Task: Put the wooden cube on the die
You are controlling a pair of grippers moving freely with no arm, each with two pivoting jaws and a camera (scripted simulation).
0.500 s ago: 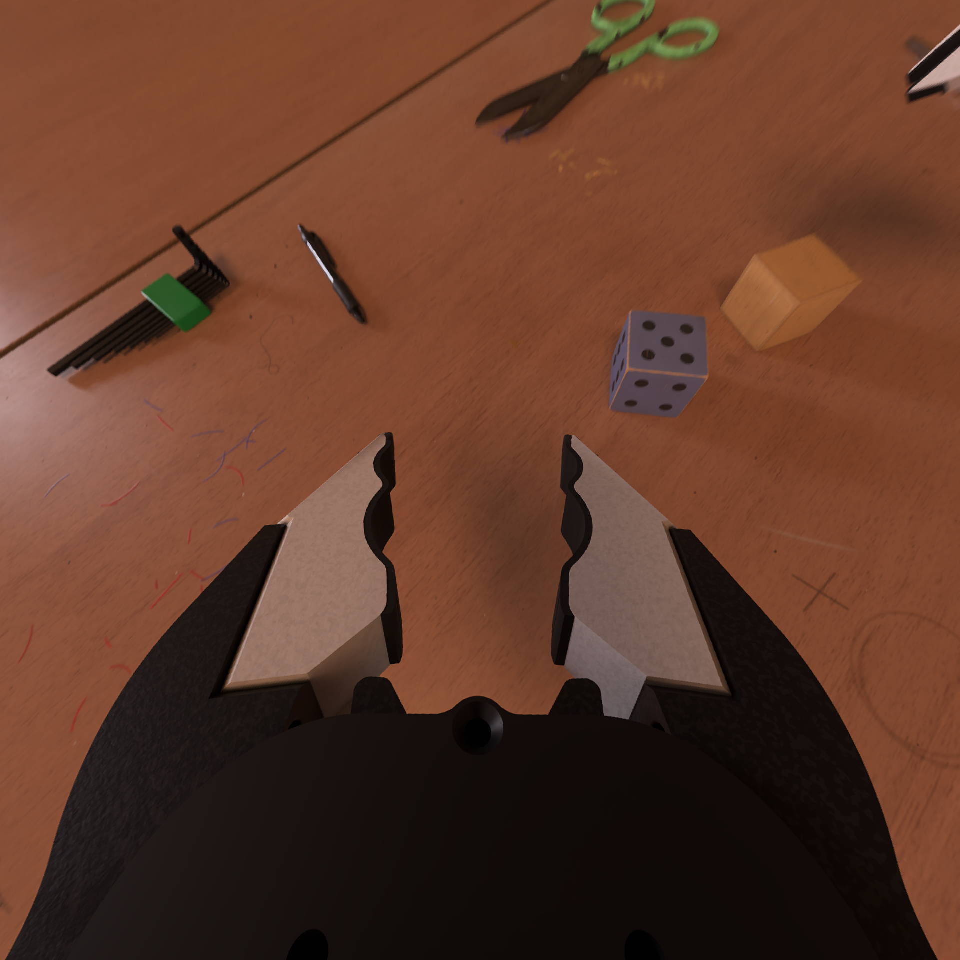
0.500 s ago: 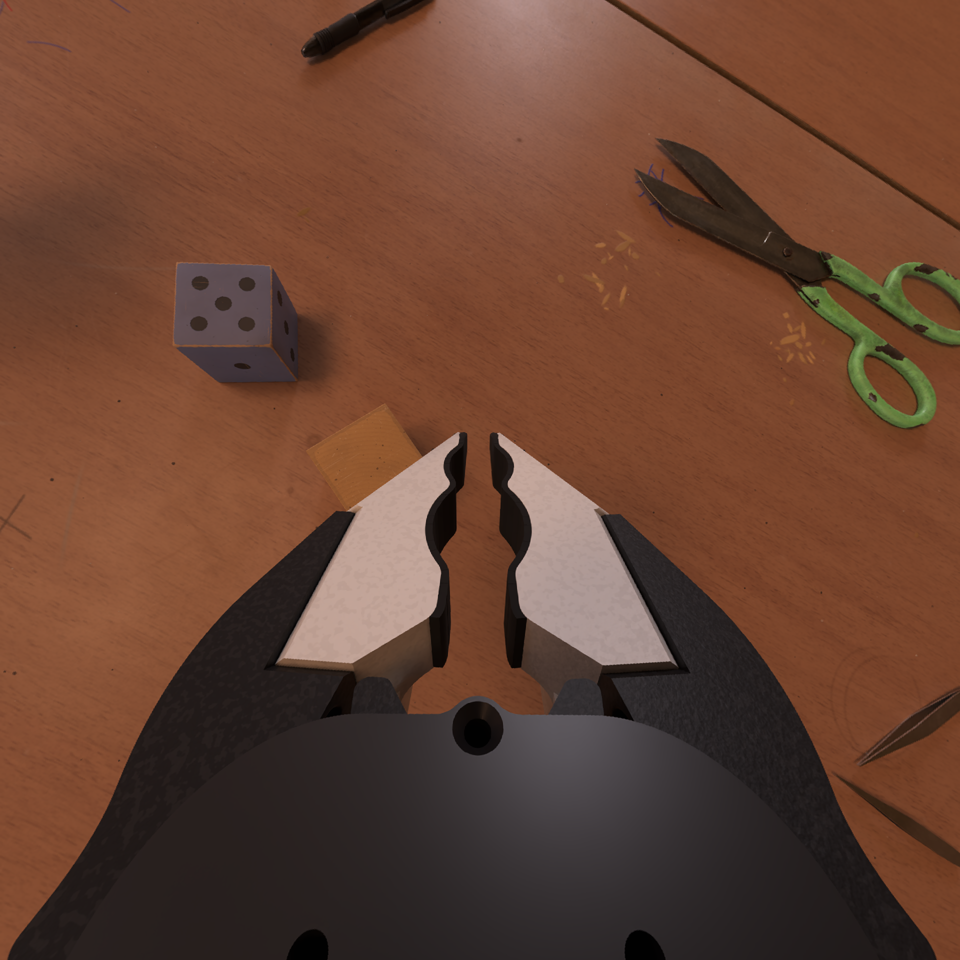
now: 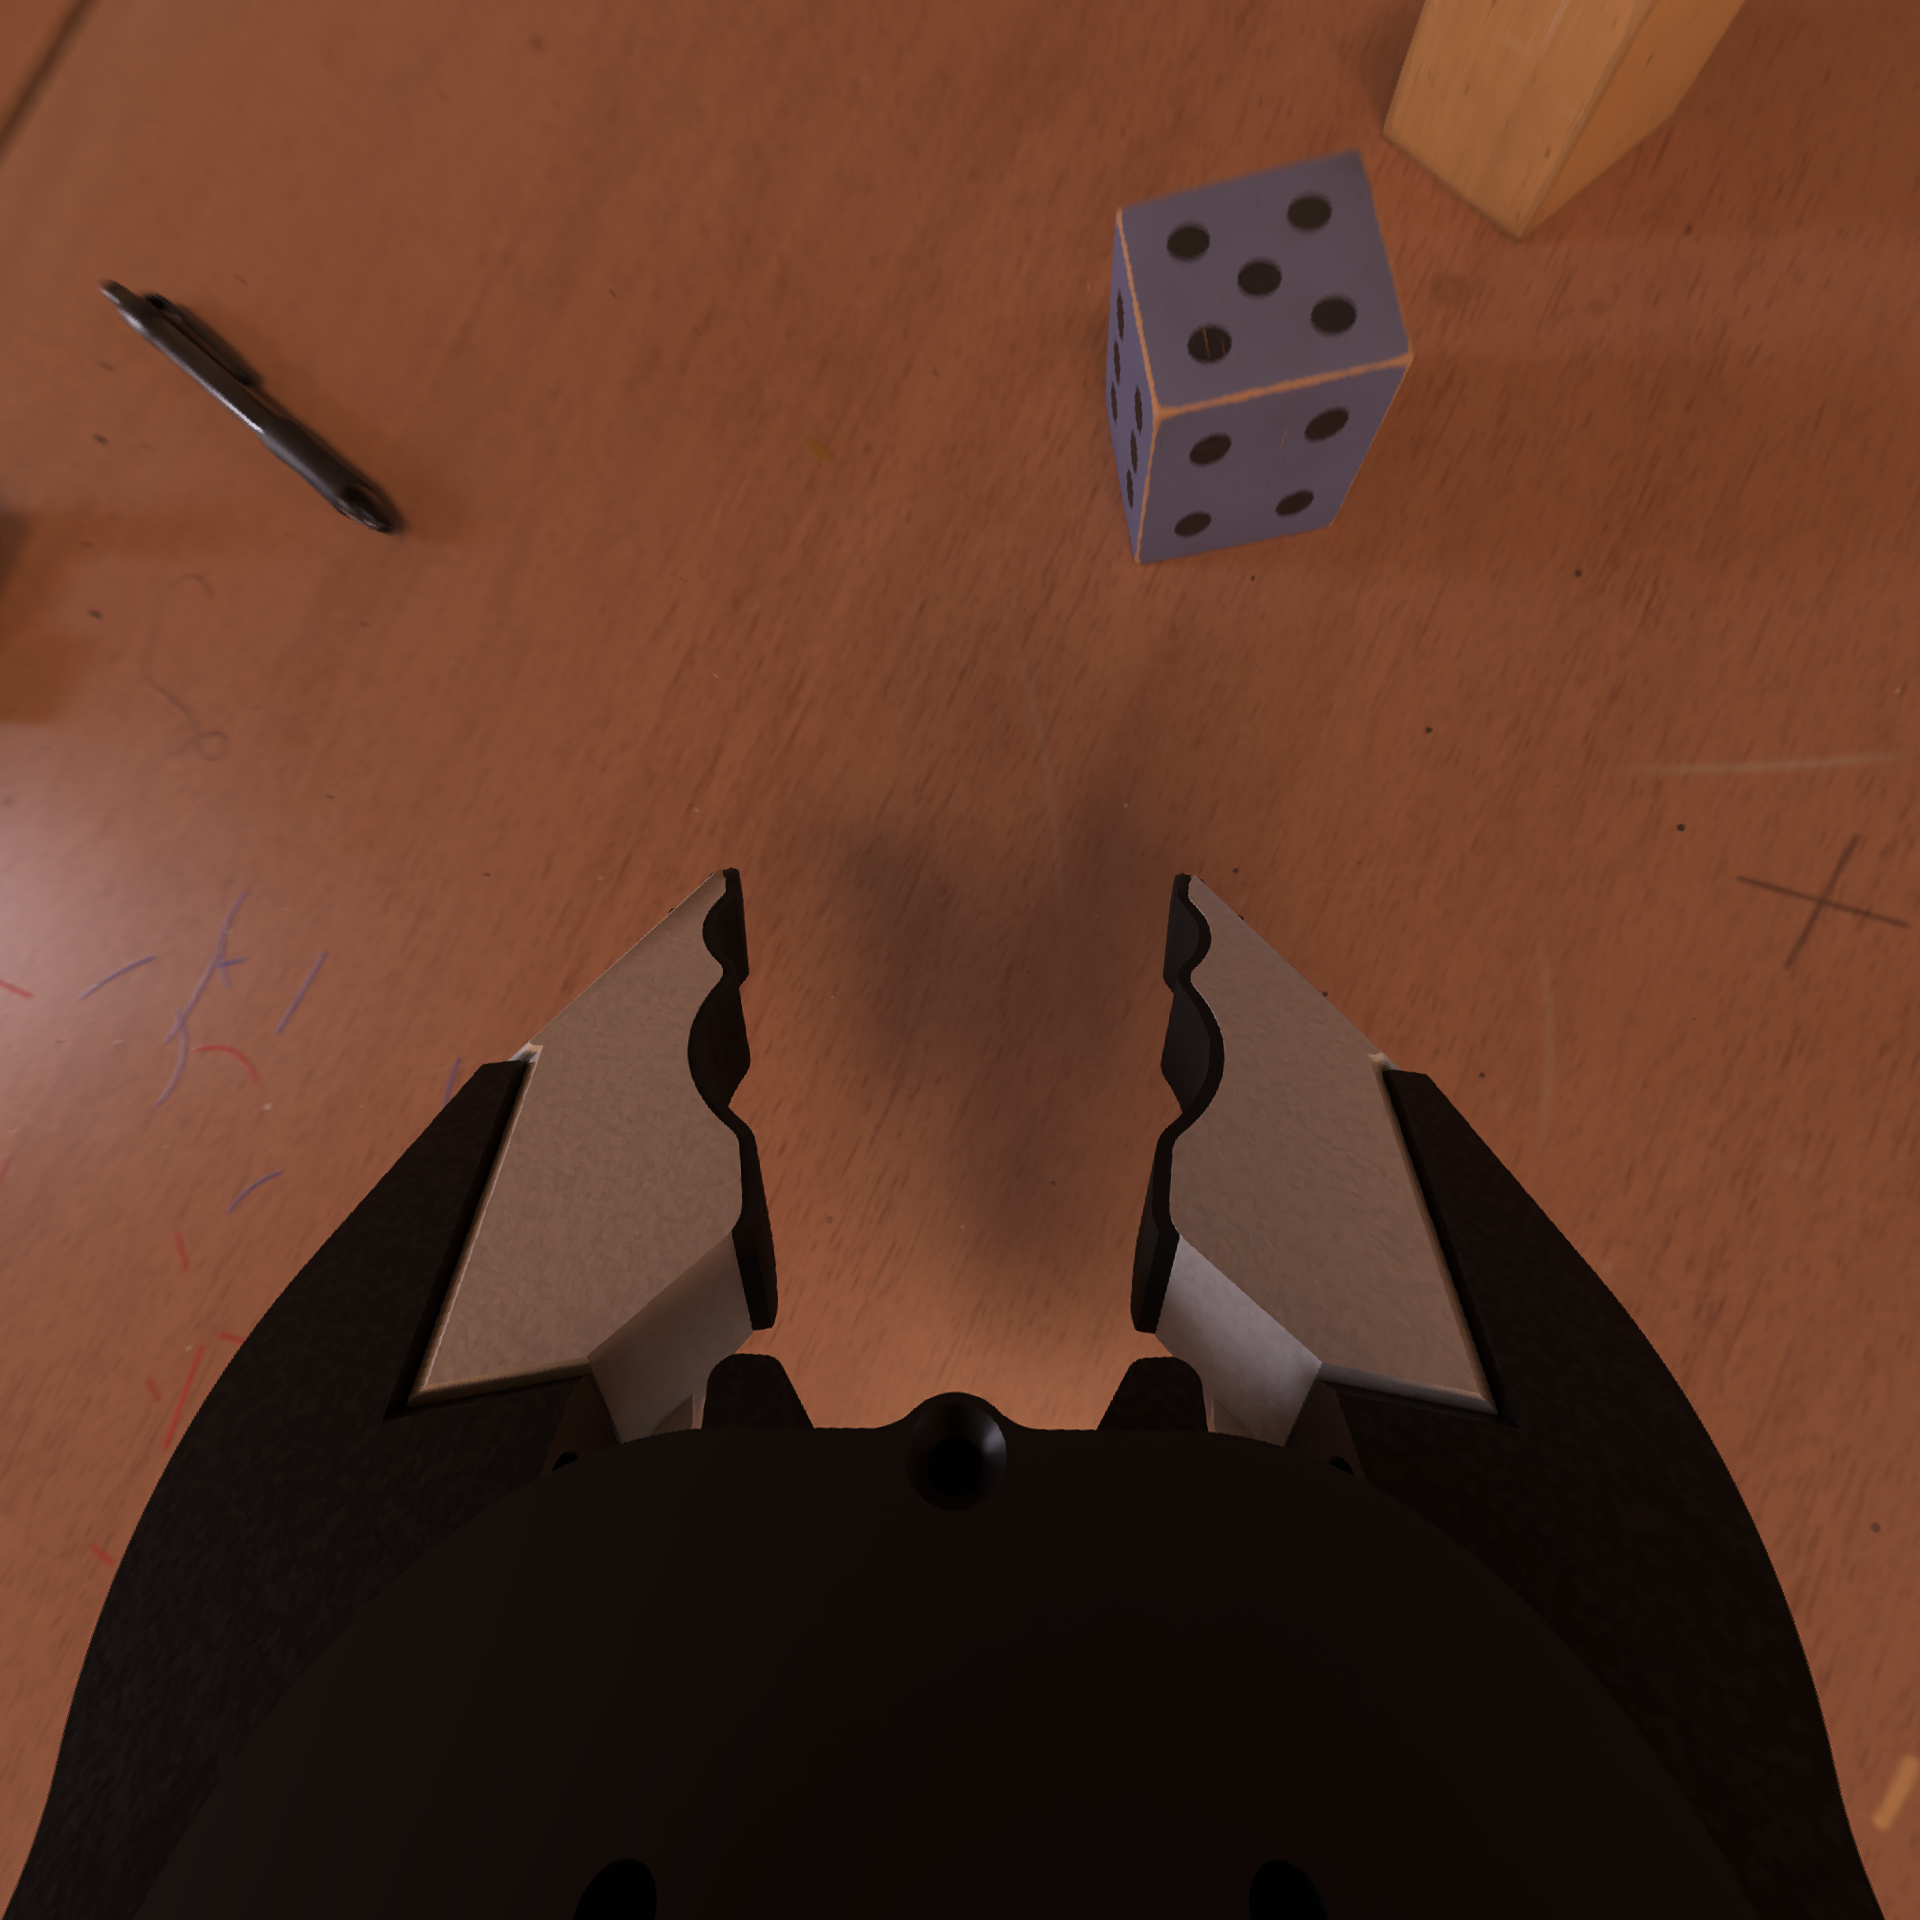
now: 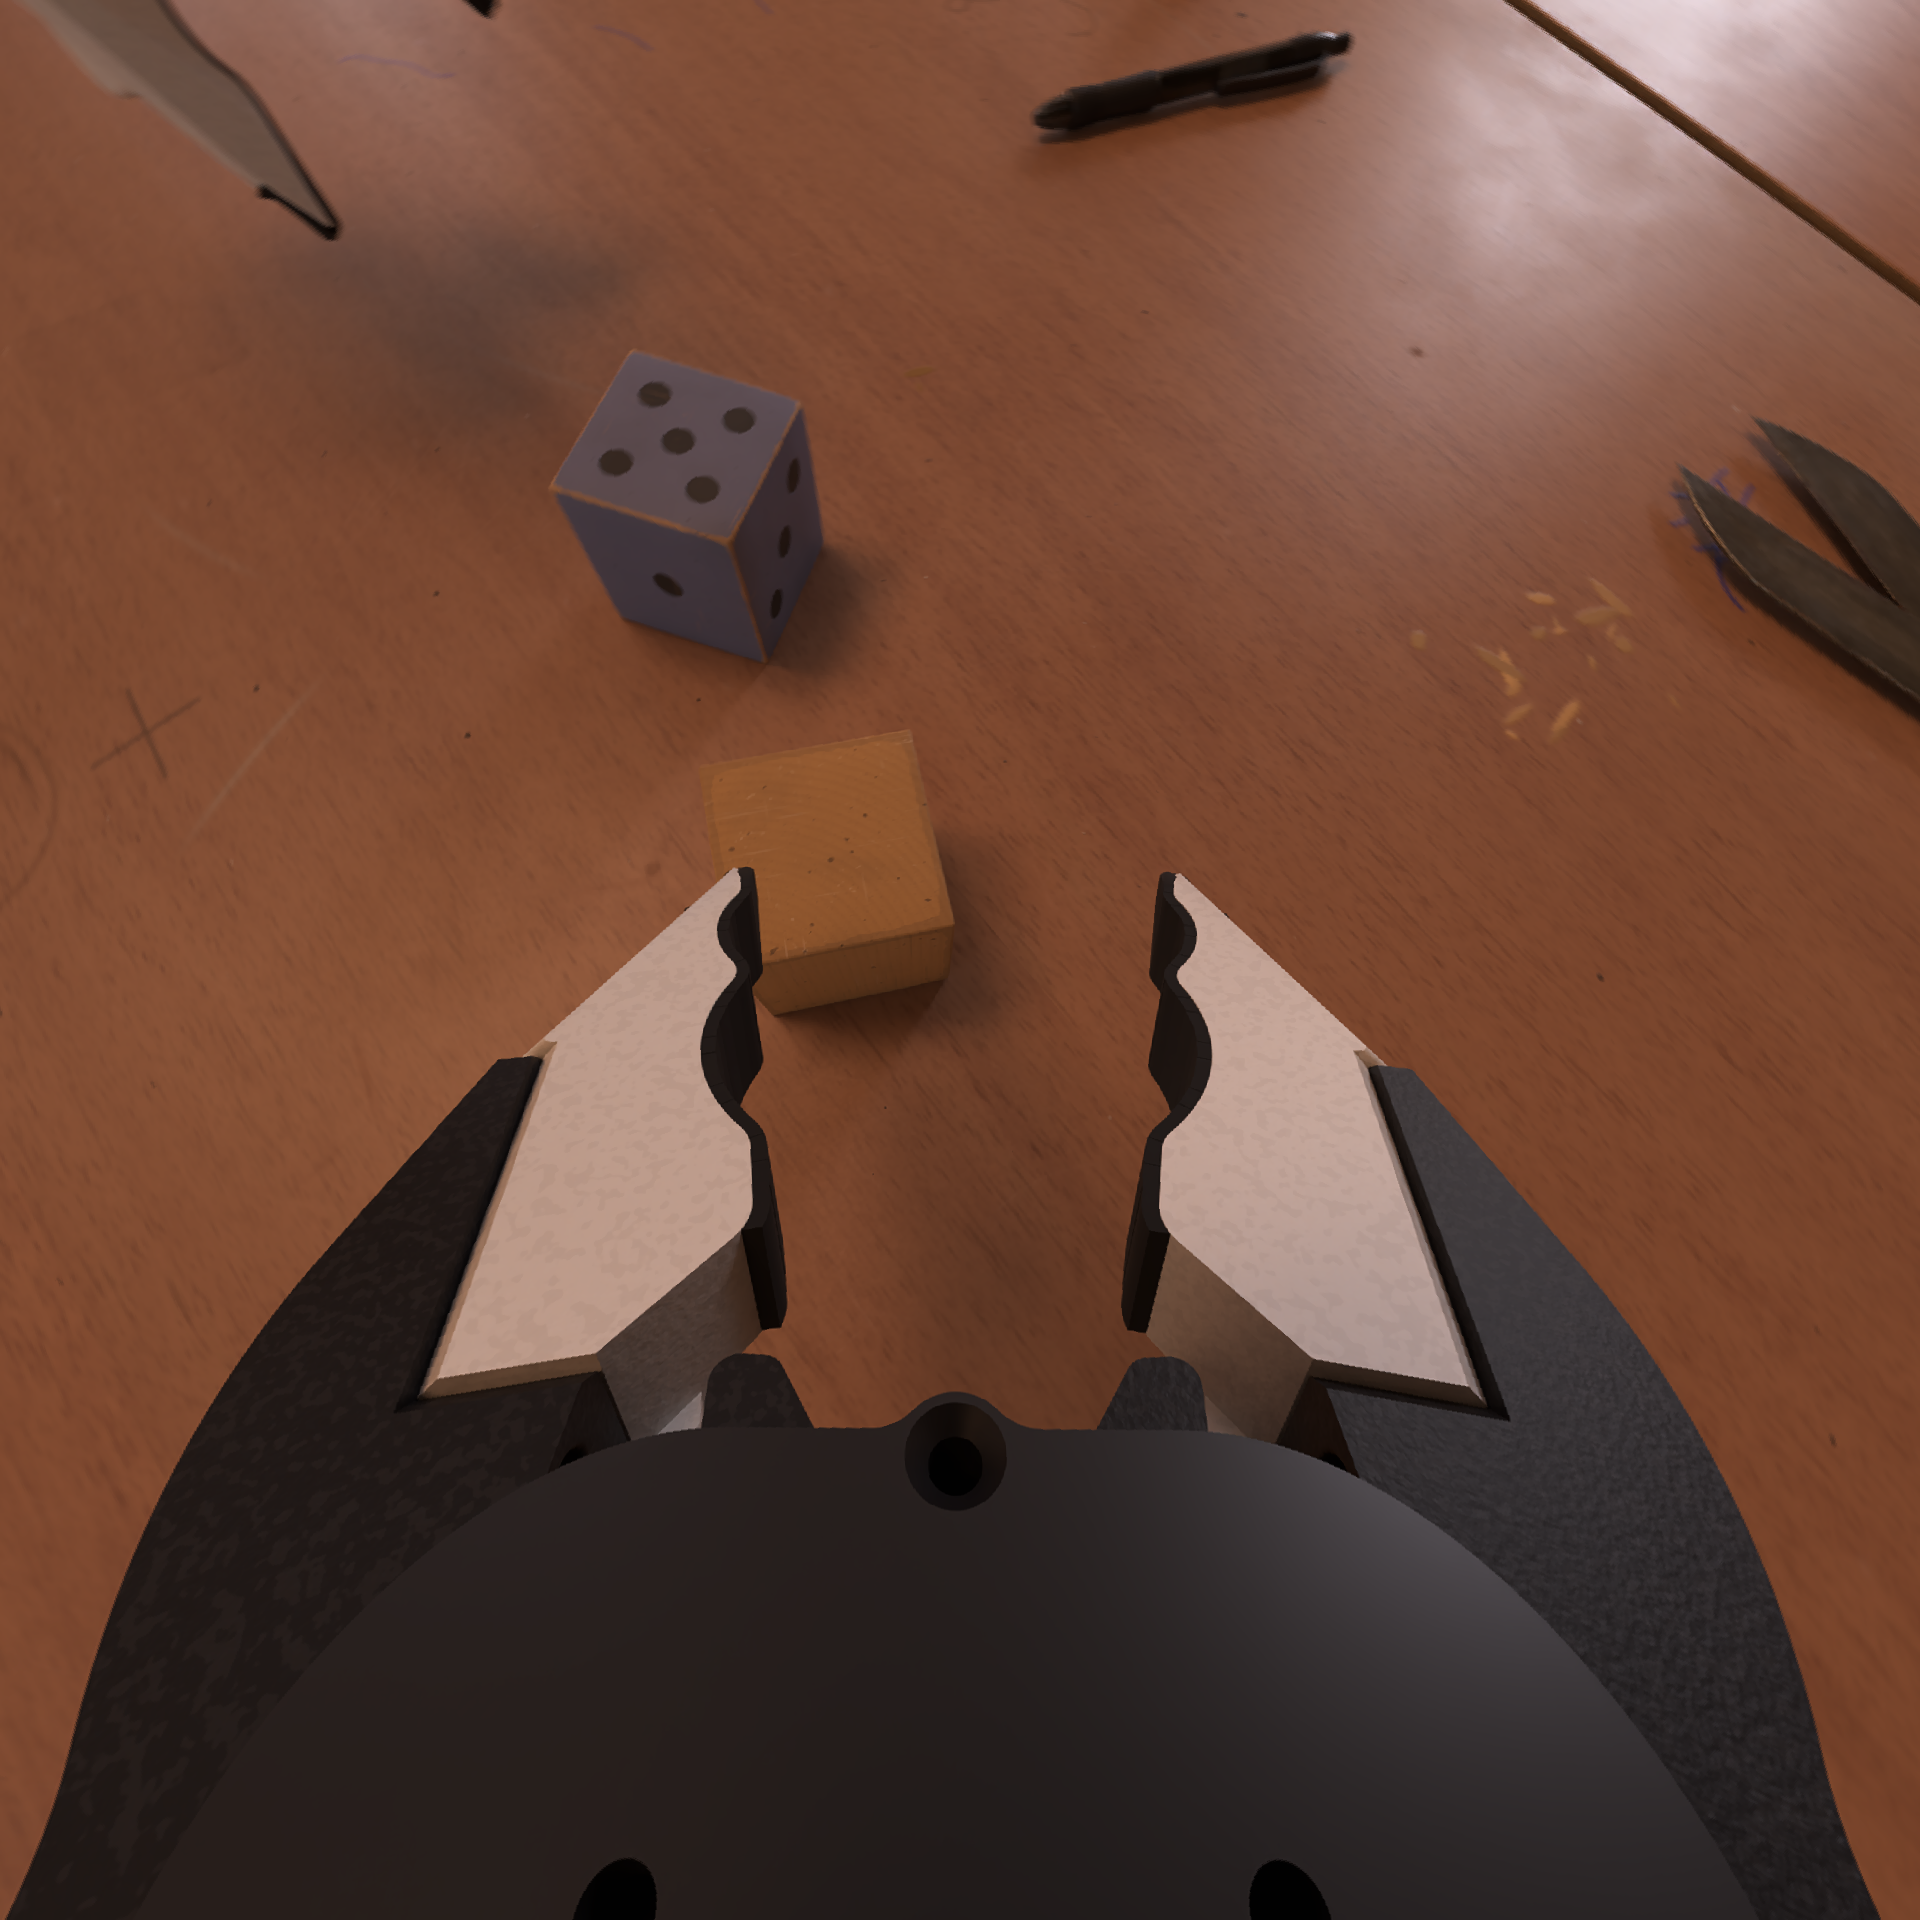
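The wooden cube [image 4: 831, 868] sits on the brown table, just ahead of my right gripper [image 4: 956, 883], beside its left fingertip. The right gripper is open and empty. The grey-blue die [image 4: 691, 504] stands beyond the cube, to the left. In the left wrist view the die [image 3: 1257, 358] is ahead and to the right of my left gripper [image 3: 956, 883], which is open and empty above bare table. The wooden cube [image 3: 1538, 94] shows at the top right, cut by the frame edge. A finger of the left gripper [image 4: 197, 114] shows at the top left of the right wrist view.
A black pen [image 4: 1195, 78] lies beyond the die; it also shows in the left wrist view [image 3: 249, 405]. Dark scissor blades [image 4: 1808, 561] lie at the right. A table seam [image 4: 1714, 156] runs across the far right corner.
My right gripper opened from nearly shut and shifted so the cube is by its left fingertip. My left gripper opened wider and moved closer to the die.
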